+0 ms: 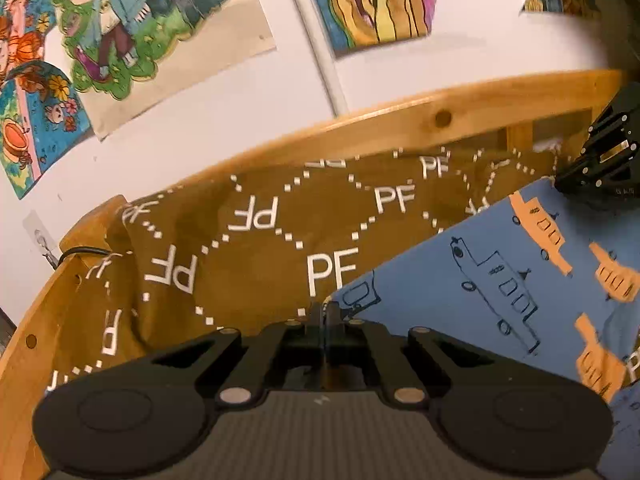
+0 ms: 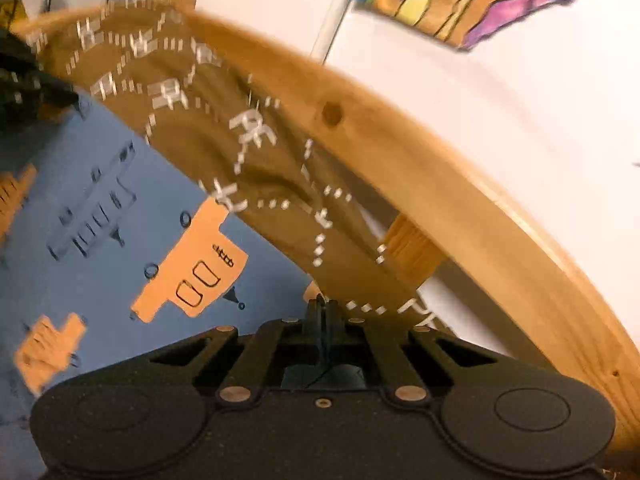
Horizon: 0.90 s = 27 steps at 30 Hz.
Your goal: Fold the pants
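Note:
The pants are blue cloth printed with orange boats and outlined planes, spread flat on a brown blanket. My left gripper is shut on the pants' near corner, fingers pressed together over the cloth edge. My right gripper shows as a black body at the far right corner of the same edge. In the right wrist view the right gripper is shut at the edge of the pants, where they meet the blanket. The left gripper is a dark blur at the upper left.
A curved wooden bed rail runs behind the blanket and close past the right gripper as the rail. Beyond it is a white wall with coloured drawings and a white pipe. A black cable hangs over the rail at left.

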Available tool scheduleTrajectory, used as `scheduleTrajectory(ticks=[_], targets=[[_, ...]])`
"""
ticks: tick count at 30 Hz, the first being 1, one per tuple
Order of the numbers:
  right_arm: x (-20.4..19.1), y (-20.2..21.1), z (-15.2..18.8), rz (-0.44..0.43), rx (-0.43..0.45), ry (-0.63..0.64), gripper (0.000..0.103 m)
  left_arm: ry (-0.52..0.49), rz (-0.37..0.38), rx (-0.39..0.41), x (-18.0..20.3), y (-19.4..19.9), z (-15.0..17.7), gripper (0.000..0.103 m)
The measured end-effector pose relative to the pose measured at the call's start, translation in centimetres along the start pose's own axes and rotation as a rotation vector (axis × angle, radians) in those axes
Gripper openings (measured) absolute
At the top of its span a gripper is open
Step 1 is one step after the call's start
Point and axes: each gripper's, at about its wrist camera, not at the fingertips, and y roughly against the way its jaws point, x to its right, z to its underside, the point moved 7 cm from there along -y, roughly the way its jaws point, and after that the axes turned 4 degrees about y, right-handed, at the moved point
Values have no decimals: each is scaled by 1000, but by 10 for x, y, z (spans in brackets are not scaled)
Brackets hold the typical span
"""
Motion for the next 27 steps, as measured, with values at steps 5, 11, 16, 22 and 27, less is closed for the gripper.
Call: scheduleTrajectory(ticks=[5, 11, 16, 22, 27], targets=[[-4, -2, 7, 38, 23, -8, 0, -8, 9, 19, -1, 3, 0, 1], [11, 29, 8, 158, 95, -31, 0, 12, -15, 31, -2, 6, -7, 1], [10, 33, 12, 96, 86, -64, 3, -30, -33, 36, 2, 6, -5, 1], [-1, 22, 12, 31, 59, -60, 42, -20, -22, 21, 0, 2, -4, 3], [-6, 8, -2, -38, 49, -22, 55, -4, 4, 7, -3, -4, -2, 3]])
